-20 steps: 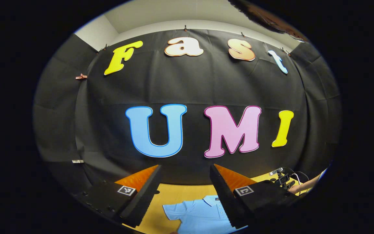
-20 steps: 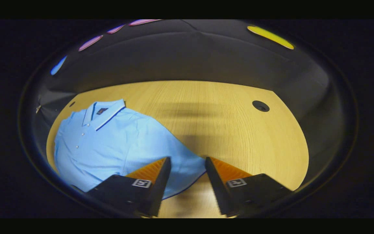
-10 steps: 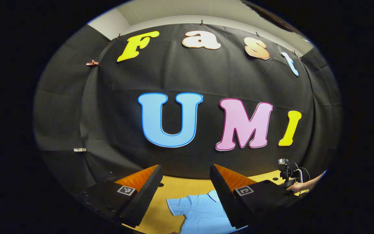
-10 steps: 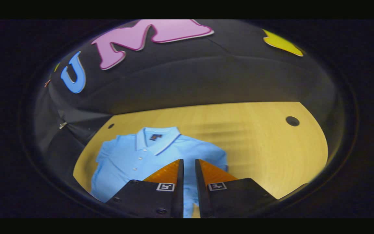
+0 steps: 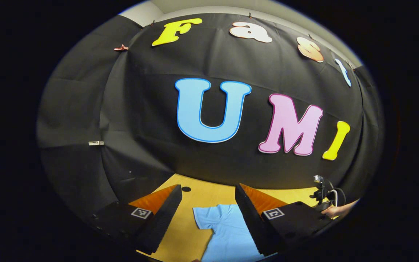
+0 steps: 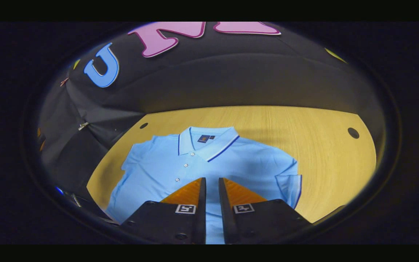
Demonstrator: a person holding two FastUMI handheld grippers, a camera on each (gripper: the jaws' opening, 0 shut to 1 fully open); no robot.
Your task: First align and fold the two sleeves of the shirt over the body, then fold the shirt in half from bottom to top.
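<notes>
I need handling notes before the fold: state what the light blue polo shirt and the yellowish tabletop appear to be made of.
Light blue polo shirt: apparently a soft matte knit, likely cotton; it lies limp with shallow wrinkles.
Yellowish tabletop: wood or wood-look laminate, smooth and low-sheen; fine straight grain lines show. Which one, I cannot tell.

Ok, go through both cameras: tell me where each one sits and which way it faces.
Left gripper view: rides the left gripper, aimed mostly at the booth wall; its open fingers frame the shirt.
Right gripper view: rides the right gripper, tilted down at the table; fingers nearly closed.
Shared: the blue shirt on the wooden table.
</notes>
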